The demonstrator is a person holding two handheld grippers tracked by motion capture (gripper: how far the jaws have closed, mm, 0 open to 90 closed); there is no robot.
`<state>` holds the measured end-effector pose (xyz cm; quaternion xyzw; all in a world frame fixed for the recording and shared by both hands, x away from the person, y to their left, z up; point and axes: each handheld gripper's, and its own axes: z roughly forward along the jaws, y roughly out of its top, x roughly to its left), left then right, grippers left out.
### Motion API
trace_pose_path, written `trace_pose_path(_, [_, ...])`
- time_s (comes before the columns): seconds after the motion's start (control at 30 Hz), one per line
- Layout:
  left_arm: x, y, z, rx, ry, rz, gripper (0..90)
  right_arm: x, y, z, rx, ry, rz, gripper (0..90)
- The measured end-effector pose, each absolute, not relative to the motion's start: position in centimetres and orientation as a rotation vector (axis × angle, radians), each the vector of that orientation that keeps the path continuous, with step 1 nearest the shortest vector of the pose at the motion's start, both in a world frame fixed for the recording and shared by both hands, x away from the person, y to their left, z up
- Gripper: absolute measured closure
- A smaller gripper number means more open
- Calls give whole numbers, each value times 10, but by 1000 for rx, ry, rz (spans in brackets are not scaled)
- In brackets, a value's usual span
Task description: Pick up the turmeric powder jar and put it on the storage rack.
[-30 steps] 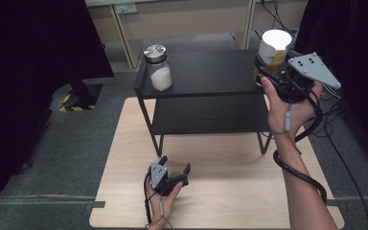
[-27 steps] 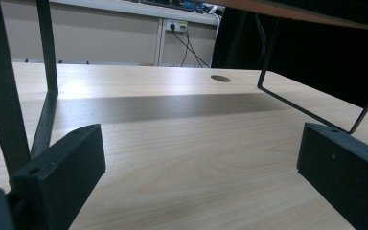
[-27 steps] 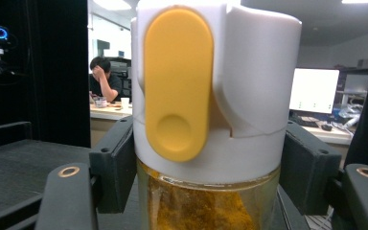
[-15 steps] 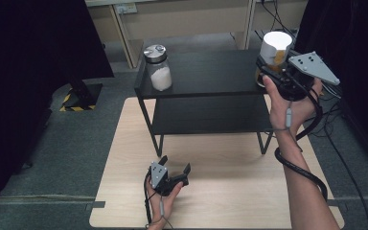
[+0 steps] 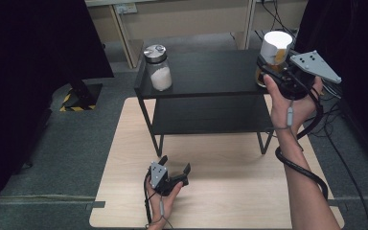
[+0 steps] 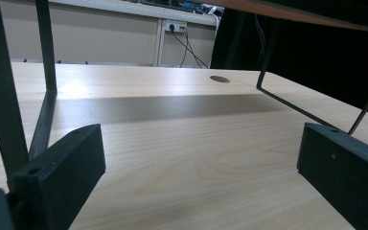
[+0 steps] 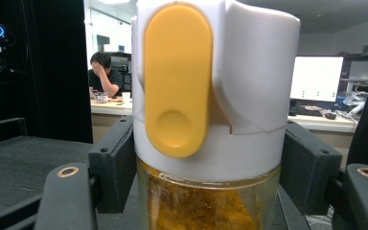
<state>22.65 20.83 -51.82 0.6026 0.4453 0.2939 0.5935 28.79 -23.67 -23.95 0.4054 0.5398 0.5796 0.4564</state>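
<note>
Near the table's front edge, the left gripper (image 5: 175, 172) rests on the pale wooden table (image 5: 230, 191) in the person's left hand (image 5: 165, 199), its jaws standing wide apart with nothing between them. Beyond it, a black two-tier shelf (image 5: 206, 81) stands on the tabletop. At the right end of the top tier, the right gripper (image 5: 268, 72) is clamped on a spice jar (image 7: 211, 120) with a white-and-yellow lid, amber contents visible below. A glass jar of white powder (image 5: 158, 69) sits at the left end of that tier.
</note>
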Motion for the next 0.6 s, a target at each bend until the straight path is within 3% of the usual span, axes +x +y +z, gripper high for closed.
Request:
trace_pose_path(0.17, [226, 208, -518, 1401, 1034, 685, 21, 288, -238, -240, 1004, 1323, 1443, 271])
trace_pose_path(0.4, [226, 208, -518, 1403, 1033, 687, 20, 288, -241, -235, 1026, 1334, 1452, 95])
trace_pose_path(0.6, [227, 208, -518, 1403, 1032, 686, 21, 288, -244, -237, 1030, 1344, 1459, 75])
